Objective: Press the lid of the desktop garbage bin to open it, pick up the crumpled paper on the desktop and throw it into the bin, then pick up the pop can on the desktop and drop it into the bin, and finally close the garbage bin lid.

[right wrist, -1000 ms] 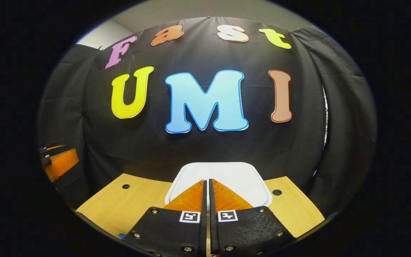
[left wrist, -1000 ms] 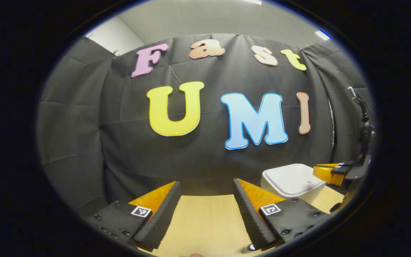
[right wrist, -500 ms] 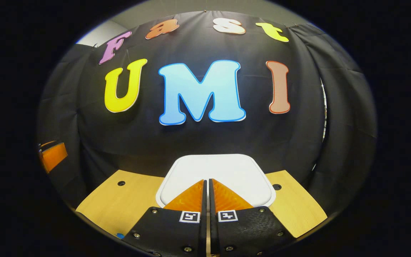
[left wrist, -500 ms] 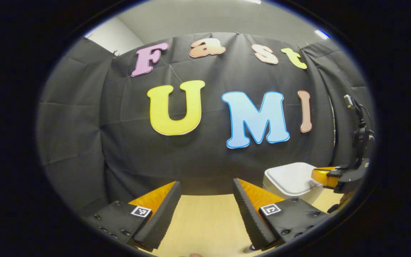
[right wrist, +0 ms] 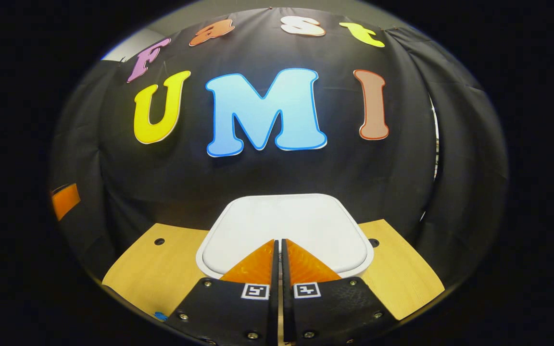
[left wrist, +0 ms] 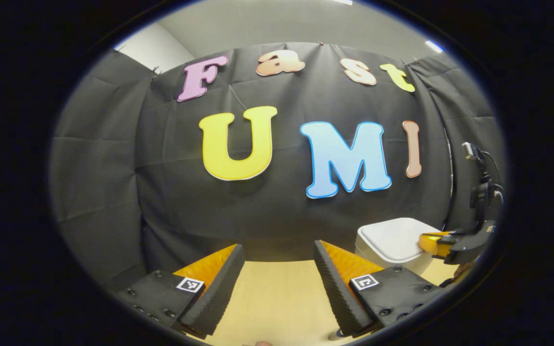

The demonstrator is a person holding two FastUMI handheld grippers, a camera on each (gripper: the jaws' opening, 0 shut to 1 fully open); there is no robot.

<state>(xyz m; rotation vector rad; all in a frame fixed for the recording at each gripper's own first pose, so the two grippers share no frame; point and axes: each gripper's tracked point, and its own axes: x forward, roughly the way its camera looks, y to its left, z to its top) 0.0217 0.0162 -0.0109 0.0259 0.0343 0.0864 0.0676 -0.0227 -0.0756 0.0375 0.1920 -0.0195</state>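
Left gripper view. The left hand-held gripper [left wrist: 279,269] occupies the lower edge, its two ribbed fingers [left wrist: 219,283] spread wide apart with nothing between them; bare pale wooden worktop [left wrist: 277,298] shows in the gap. Behind it hangs the black cloth wall. Toward the right of this view, near the worktop's far edge, stands the white plastic desktop garbage bin with a rounded-square lid [left wrist: 395,240], lid closed and lying flat. At the far right, the right hand-held gripper [left wrist: 431,242] reaches in over the right part of the lid, its tip low on or just above the lid surface; contact cannot be judged from this angle.

Right gripper view. At the left margin, a small part of the left hand-held gripper [right wrist: 64,201] appears, well apart from the bin. The pale wooden worktop [right wrist: 161,269] spreads across the lower field, with a small dark hole [right wrist: 159,241] on either side of the bin. The white garbage bin [right wrist: 284,226] sits centred against the worktop's far edge, directly below the cloth wall, its lid down. The right hand-held gripper [right wrist: 279,242] points at the near part of the lid with its two fingers [right wrist: 257,264] pressed together, only a thin seam between them, clamping nothing. Their tips overlap the lid's near edge.
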